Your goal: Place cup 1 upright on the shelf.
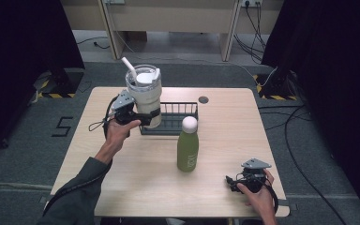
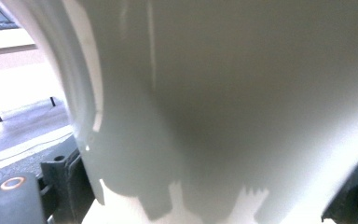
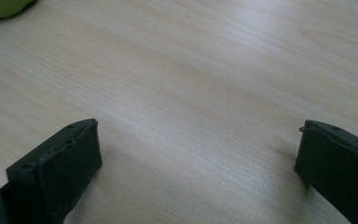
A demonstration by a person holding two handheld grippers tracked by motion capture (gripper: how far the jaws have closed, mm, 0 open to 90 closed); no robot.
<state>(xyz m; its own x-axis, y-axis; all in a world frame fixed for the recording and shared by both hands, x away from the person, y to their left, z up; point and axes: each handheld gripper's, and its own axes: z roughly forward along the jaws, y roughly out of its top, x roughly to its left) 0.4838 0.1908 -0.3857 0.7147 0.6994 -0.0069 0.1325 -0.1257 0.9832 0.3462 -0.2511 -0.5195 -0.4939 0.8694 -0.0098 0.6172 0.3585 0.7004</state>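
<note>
The left gripper (image 1: 143,118) clamps the tall cream plastic tumbler with a straw (image 1: 145,96) at the black wire rack (image 1: 180,123), seemingly mid-placement, needing a gentle release; the right gripper (image 1: 234,183) rests open.

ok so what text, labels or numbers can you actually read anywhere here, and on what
"5": a large dark numeral on the grey floor, left of the table.
Pale lettering running down the green bottle: too small and blurred to read.
The white tumbler held in the left gripper: no readable marking.
</note>
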